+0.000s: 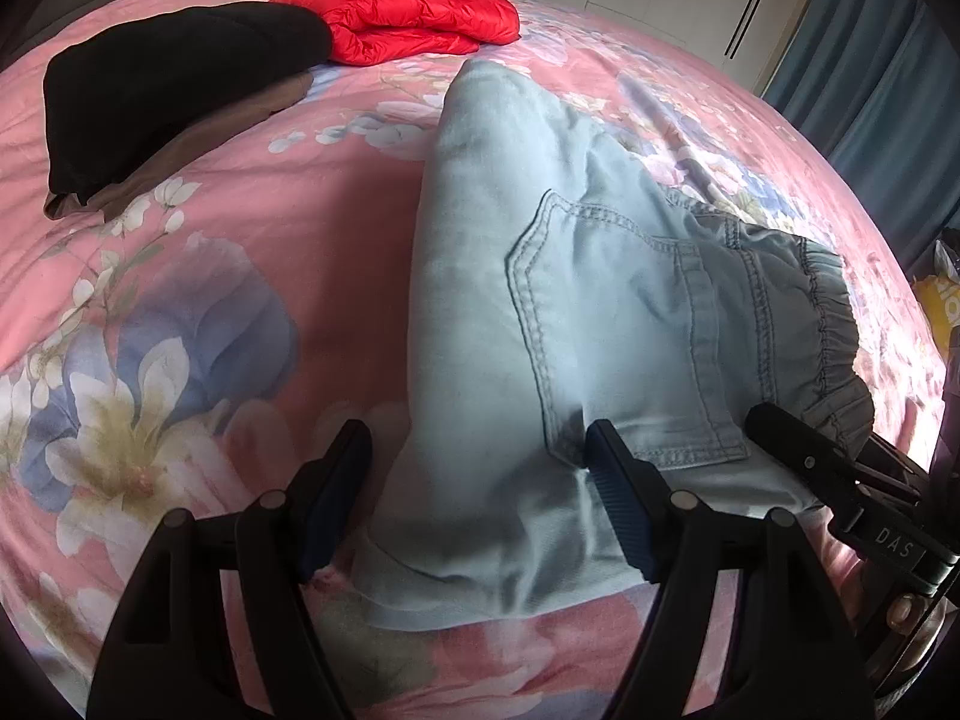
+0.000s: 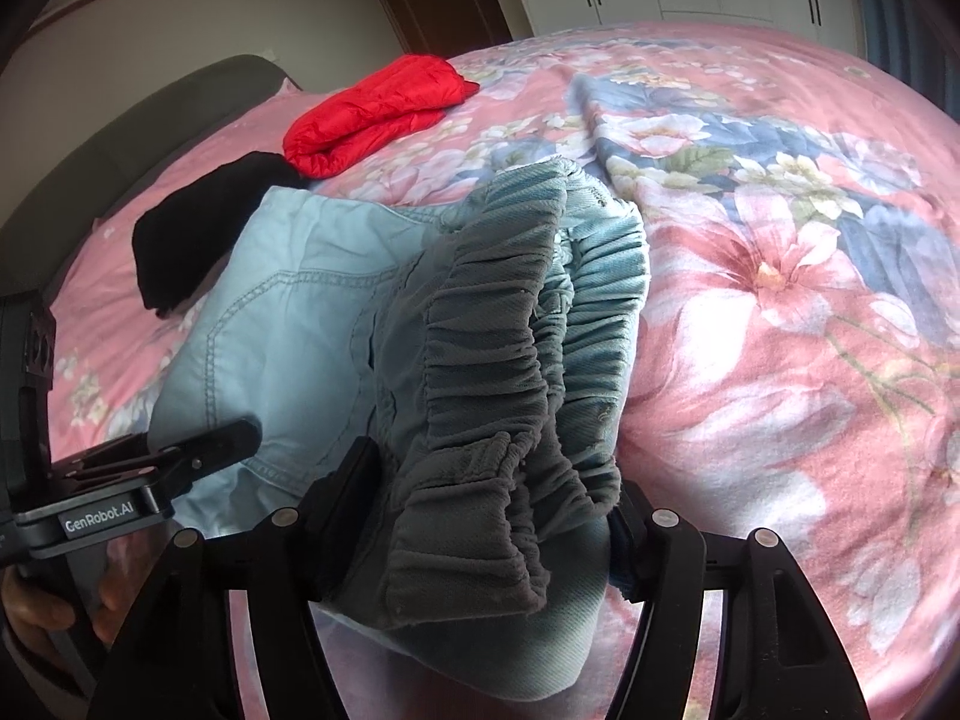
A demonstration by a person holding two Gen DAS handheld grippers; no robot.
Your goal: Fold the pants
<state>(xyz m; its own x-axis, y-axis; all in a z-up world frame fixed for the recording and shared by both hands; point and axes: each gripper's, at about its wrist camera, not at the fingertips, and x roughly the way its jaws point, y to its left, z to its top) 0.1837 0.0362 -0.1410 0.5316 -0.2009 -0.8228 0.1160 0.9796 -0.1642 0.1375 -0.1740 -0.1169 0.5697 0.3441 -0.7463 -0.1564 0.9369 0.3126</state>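
Light blue denim pants (image 1: 540, 312) with a gathered elastic waistband lie folded lengthwise on the pink floral bedspread (image 1: 210, 276), near its near edge. The back pocket faces up and the legs run away toward the far side of the bed.

Left gripper (image 1: 480, 510): jaws apart, straddling the near fold of the pants. In the left wrist view one blue pad (image 1: 618, 504) lies on the cloth beside the pocket; the other stands clear over the bedspread. No pinch visible, so it looks like a release, not a grab.

Right gripper (image 2: 498, 504): also standing apart. The bunched waistband (image 2: 510, 372) lies heaped between the fingers. Cloth touches the left finger; whether the pads press on it is unclear, though the band slumps loose under its own weight, so I read it as let go.

Judgement: both tools sit at the waist end because that is the thick, springy part. The waistband is ruffled and partly turned over, so it may need flattening before the next fold.

Toward the far edge of the bed lie a folded red quilted jacket (image 1: 408, 15) and a black garment (image 1: 174, 84) atop brown cloth, well apart from the pants.
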